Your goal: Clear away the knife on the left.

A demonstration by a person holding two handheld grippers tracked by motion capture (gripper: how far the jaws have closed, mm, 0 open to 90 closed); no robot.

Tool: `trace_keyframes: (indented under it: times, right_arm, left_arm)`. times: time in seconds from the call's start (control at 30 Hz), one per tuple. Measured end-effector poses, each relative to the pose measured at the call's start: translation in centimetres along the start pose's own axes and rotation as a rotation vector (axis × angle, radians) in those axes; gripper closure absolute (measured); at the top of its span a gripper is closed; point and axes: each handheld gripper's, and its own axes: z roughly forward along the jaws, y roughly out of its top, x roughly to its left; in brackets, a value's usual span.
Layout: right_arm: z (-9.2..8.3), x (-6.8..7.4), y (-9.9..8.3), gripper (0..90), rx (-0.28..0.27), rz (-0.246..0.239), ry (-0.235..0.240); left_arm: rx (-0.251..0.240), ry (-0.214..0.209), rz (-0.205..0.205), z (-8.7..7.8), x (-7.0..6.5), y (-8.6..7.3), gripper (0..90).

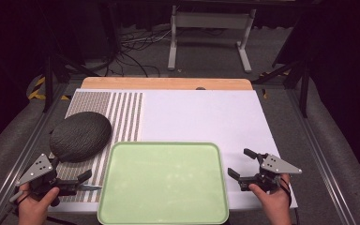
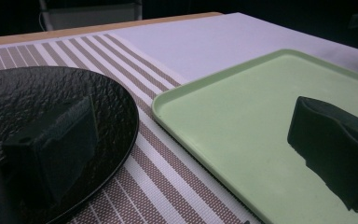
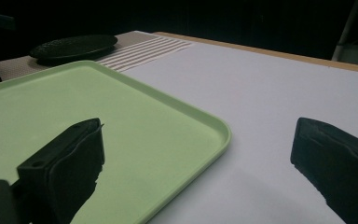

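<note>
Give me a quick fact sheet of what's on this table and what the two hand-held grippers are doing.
surface: white board with a striped mat at its left
tray: green tray, empty, at the near edge
plate: dark textured plate on the striped mat, left of the tray and apart from it
left hand-held gripper: jaws open, holding nothing, near the tray's left edge
right hand-held gripper: jaws open, holding nothing, just right of the tray
hands: one on each gripper, at the bottom of the high view
</note>
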Motion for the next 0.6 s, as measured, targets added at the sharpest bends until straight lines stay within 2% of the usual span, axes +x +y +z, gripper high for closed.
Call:
trace_keyframes:
  times: [0.03, 0.1, 0.47, 0.6]
  right_arm:
    - [-0.09, -0.04, 0.00, 3.5, -0.004, 0.004, -0.001]
    - [-0.17, -0.10, -0.05, 3.5, -0.008, 0.012, -0.002]
    - [-0.09, -0.11, -0.18, 3.5, 0.003, 0.012, -0.002]
    - [-0.15, -0.04, -0.08, 3.5, 0.000, 0.008, -0.001]
  left_arm:
    - [0.011, 0.003, 0.018, -0.02, -0.04, 0.03, 2.6]
    - [0.016, 0.004, 0.026, 0.06, -0.08, 0.03, 2.2]
    - [0.009, -0.011, 0.012, -0.22, 0.16, 0.15, 1.2]
    - [0.054, -0.011, 0.026, -0.35, 0.06, 0.42, 1.6]
